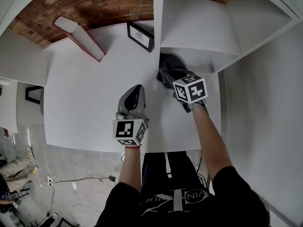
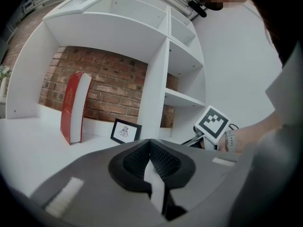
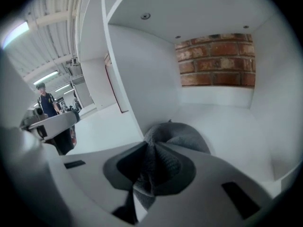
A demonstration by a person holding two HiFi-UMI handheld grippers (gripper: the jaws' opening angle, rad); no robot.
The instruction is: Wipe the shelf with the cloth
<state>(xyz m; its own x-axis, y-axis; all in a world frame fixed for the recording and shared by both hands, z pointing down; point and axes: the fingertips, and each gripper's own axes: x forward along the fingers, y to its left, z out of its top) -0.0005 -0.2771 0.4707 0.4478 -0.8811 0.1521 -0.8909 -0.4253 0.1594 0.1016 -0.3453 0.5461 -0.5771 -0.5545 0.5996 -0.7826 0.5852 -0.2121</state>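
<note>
The right gripper [image 3: 151,151] pinches the cloth [image 3: 185,134], which lies on the shelf [image 1: 90,108] at the right compartment's mouth. Only the left gripper [image 2: 150,143] view, jaws together and empty, shows the far book [image 2: 73,105] and picture [image 2: 125,131].

shelf [image 1: 85,103]: white, split by an upright divider [image 1: 158,13].
left bay: red book [image 1: 78,37] standing on end (slightly tilted); framed picture [image 1: 140,36] near the divider.
right bay: bunched grey cloth [image 1: 169,69], just beside the divider.
</note>
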